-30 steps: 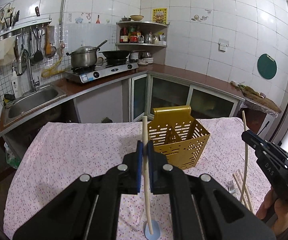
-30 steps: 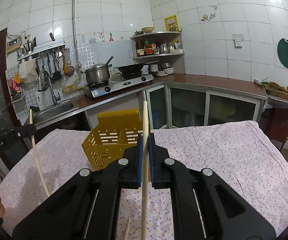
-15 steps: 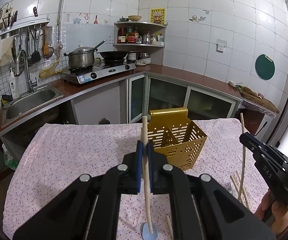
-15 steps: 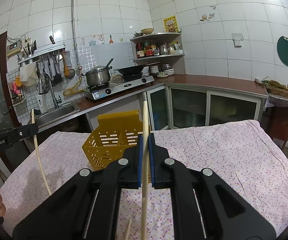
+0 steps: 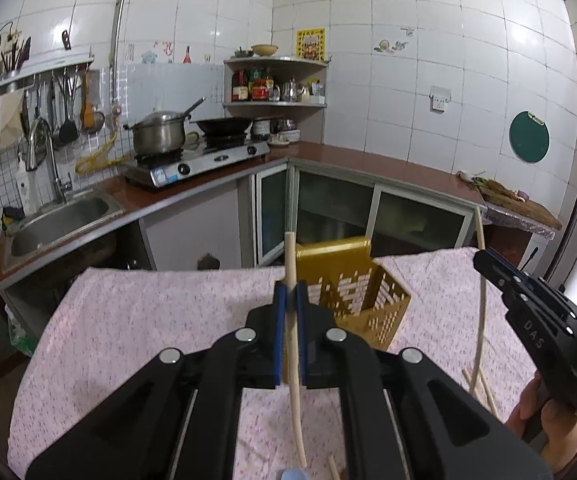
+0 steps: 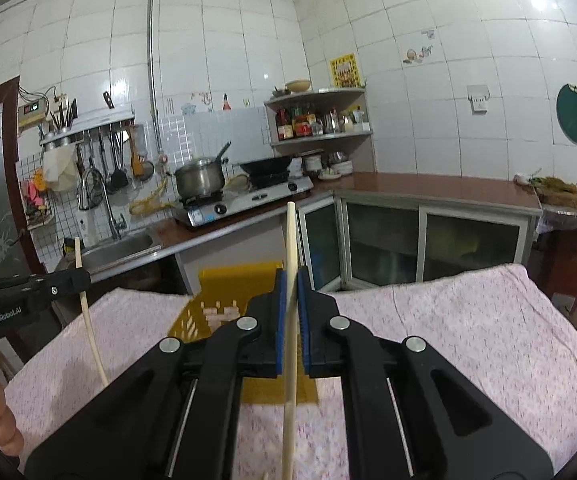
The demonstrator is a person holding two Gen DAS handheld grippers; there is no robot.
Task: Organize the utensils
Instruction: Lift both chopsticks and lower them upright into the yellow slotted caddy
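While each gripper, left [image 5: 290, 298] and right [image 6: 291, 285], pinches one chopstick [image 5: 293, 344] upright, the yellow holder [image 5: 352, 292] at 12 o'clock risks tipping if a tip strikes its rim.

Left wrist view: looks along its fingers, high above the pink floral tablecloth [image 5: 148, 320].
Right wrist view: same, facing forward.
Shared: yellow perforated plastic utensil basket [image 5: 362, 292] [image 6: 232, 292], tiled kitchen corner.
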